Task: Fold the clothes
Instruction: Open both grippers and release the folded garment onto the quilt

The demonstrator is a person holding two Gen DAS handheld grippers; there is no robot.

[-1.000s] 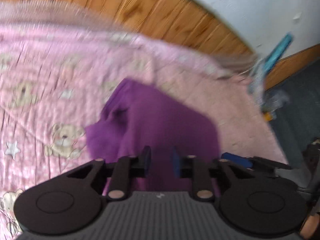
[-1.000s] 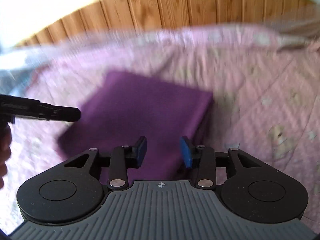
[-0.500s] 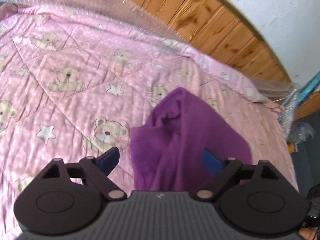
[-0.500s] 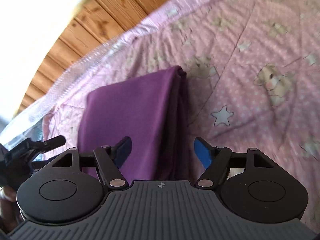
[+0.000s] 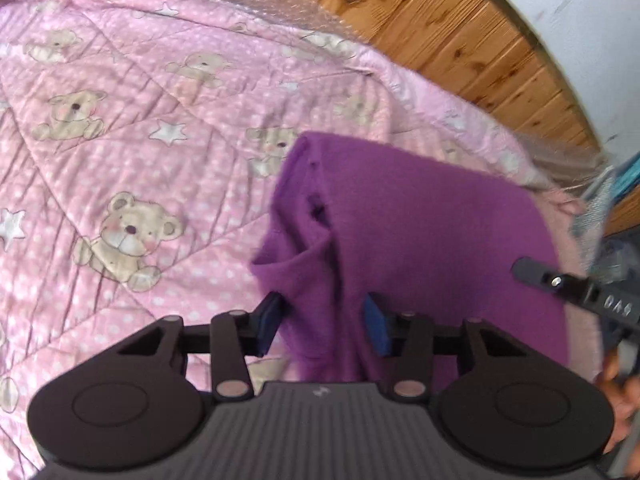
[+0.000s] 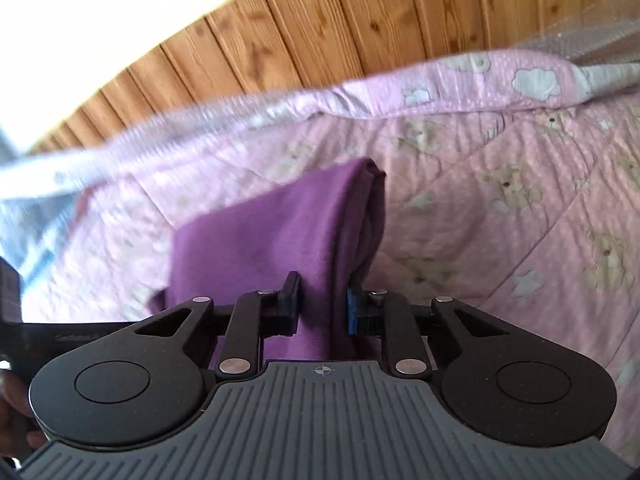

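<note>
Purple cloth (image 5: 420,232), folded on bed (image 5: 120,152): near corners lie between both closing tools, left (image 5: 322,326), right (image 6: 320,308).

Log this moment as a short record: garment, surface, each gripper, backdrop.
garment: purple cloth, folded, lying on the bed
surface: pink teddy-bear quilt
left gripper: jaws closing around the cloth's near bunched edge
right gripper: jaws closing, a fold of the cloth between them
backdrop: wood panelling behind the bed
</note>
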